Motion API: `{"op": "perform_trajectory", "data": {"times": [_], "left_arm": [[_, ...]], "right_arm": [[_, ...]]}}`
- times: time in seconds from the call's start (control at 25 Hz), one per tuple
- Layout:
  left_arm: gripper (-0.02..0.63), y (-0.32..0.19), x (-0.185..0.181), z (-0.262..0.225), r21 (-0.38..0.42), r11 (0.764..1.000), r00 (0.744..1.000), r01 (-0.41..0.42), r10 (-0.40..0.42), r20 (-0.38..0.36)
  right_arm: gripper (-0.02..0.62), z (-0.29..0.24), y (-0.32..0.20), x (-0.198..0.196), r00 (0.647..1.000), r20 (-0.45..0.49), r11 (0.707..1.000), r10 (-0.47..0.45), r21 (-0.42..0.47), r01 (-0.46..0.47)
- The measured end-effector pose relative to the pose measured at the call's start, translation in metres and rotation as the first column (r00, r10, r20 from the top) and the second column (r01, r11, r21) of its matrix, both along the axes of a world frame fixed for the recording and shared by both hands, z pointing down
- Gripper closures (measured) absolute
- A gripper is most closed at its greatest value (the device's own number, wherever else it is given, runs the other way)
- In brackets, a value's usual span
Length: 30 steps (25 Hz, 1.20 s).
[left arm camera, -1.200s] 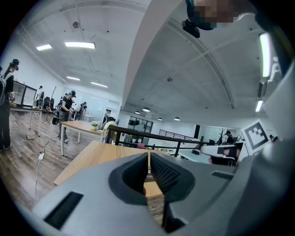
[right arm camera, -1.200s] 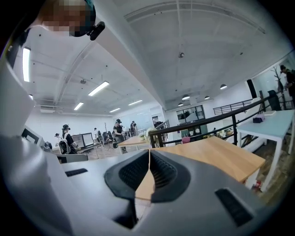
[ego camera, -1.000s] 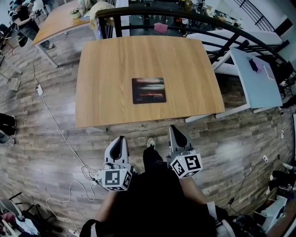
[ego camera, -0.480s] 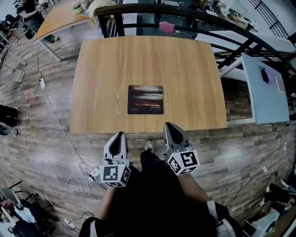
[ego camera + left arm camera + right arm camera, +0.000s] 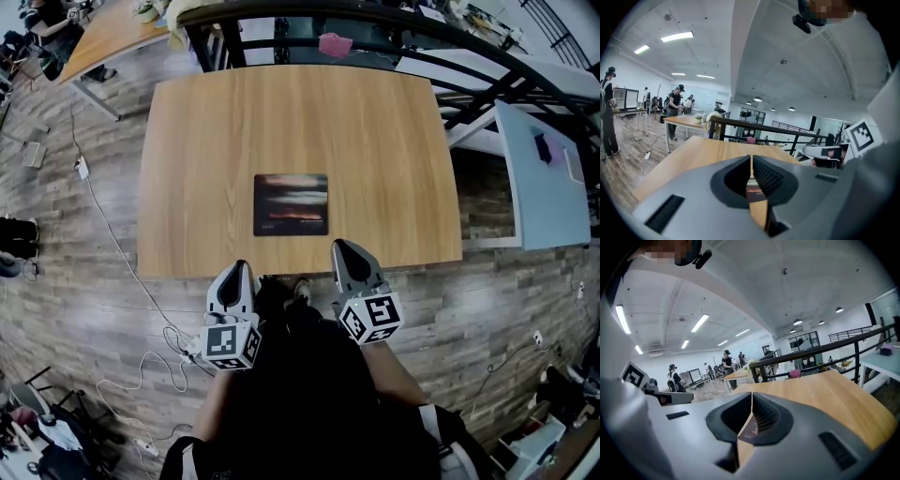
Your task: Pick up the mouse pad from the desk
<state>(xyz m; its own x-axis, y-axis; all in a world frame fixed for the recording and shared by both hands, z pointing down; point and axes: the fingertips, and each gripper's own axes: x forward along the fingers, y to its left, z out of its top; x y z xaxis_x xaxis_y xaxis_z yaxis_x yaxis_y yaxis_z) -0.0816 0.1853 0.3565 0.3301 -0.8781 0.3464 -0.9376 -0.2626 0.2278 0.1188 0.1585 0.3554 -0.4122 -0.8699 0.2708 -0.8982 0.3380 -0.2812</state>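
A dark rectangular mouse pad with a blurred picture on it lies flat near the front middle of a wooden desk. My left gripper hovers at the desk's near edge, left of the pad, shut with nothing in it. My right gripper is at the same edge, just right of the pad's near corner, also shut and empty. Through the shut jaws a strip of the pad shows in the left gripper view, and the pad peeks through in the right gripper view. Neither gripper touches the pad.
A black railing runs behind the desk with a pink object beyond it. A pale blue table stands at the right. Another wooden table with people sits far left. Cables trail over the plank floor.
Both grippers have moved forward from over the floor to the desk's near edge, closer to the mouse pad. Their jaws stay shut.
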Motion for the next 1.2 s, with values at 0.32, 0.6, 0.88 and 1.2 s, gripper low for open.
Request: {"op": "perform_trajectory", "data": {"times": [0.32,0.6,0.88,1.2], "left_arm": [[0.574,-0.044,-0.009,0.027,-0.048,0.996,0.997,-0.074,0.074,-0.003],[0.574,-0.084,-0.017,0.048,-0.090,0.981,0.985,-0.172,0.173,0.007],[0.571,-0.106,-0.023,0.079,-0.182,0.963,0.979,-0.196,0.201,0.009],[0.495,-0.128,-0.010,0.129,-0.298,0.938,0.982,-0.176,0.190,0.019]], "right_arm": [[0.563,0.025,-0.032,-0.005,0.998,-0.039,0.996,0.056,-0.066,-0.059],[0.563,0.043,-0.067,-0.012,0.989,-0.097,0.987,0.107,-0.111,-0.118],[0.561,0.062,-0.091,-0.013,0.986,-0.127,0.979,0.105,-0.163,-0.125],[0.556,0.109,-0.117,-0.010,0.990,-0.136,0.963,0.024,-0.263,-0.060]]}}
